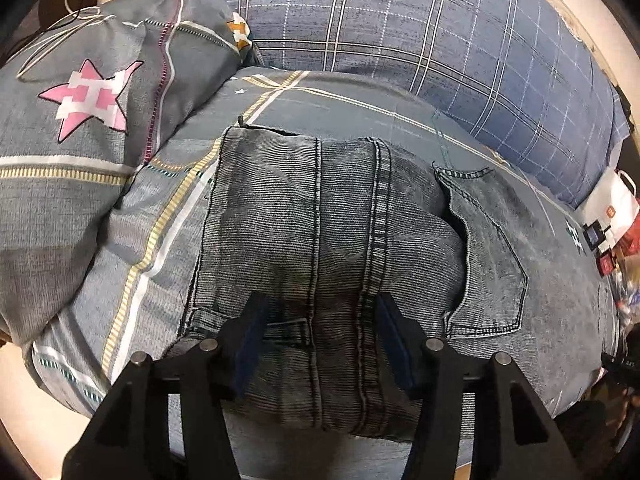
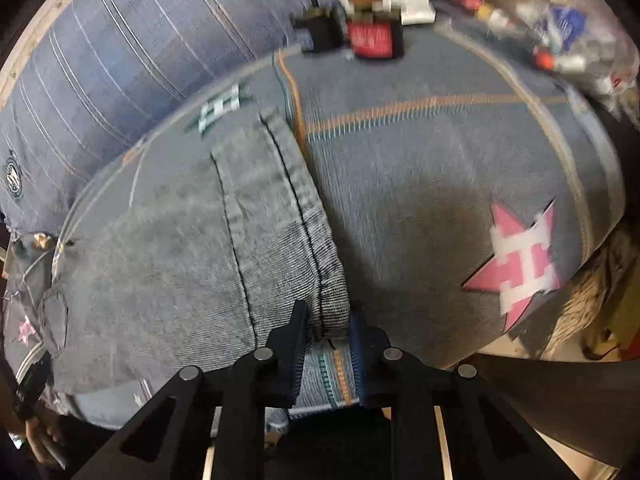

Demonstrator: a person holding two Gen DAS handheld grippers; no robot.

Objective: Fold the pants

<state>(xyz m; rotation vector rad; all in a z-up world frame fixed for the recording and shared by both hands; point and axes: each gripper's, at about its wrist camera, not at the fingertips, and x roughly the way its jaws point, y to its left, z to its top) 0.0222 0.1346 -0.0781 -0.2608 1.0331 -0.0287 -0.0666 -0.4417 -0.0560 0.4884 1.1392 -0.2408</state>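
Left wrist view: the jeans [image 1: 320, 240] lie in a compact folded bundle on the bed [image 1: 360, 104], filling the frame from the centre down to six o'clock. A back pocket [image 1: 488, 256] shows at three o'clock of the bundle, and two seams run from twelve to six down its middle. The left gripper [image 1: 316, 340] stands at six o'clock with its jaws apart, straddling the near edge of the bundle; the blue pads [image 1: 250, 344] sit on either side of the seams and do not squeeze the cloth. A star pillow [image 1: 88, 100] lies at ten o'clock, and a plaid quilt [image 1: 440, 32] runs from twelve to two.

Right wrist view: this picture is blurred. The jeans occupy the area from nine o'clock to the centre, their folded edge running from twelve down to six. The right gripper [image 2: 328, 340] sits at six o'clock, jaws drawn nearly together over the near corner of that edge; whether the pads actually pinch denim I cannot tell, as striped bedcloth shows between them lower down. Boxes [image 2: 374, 38] crowd the bed's far side at twelve to one o'clock.

The step appears to be a late one: gripping the near edge for another fold, or tidying it. Next, I judge, the left jaws must close on all layers before both hands lift together.
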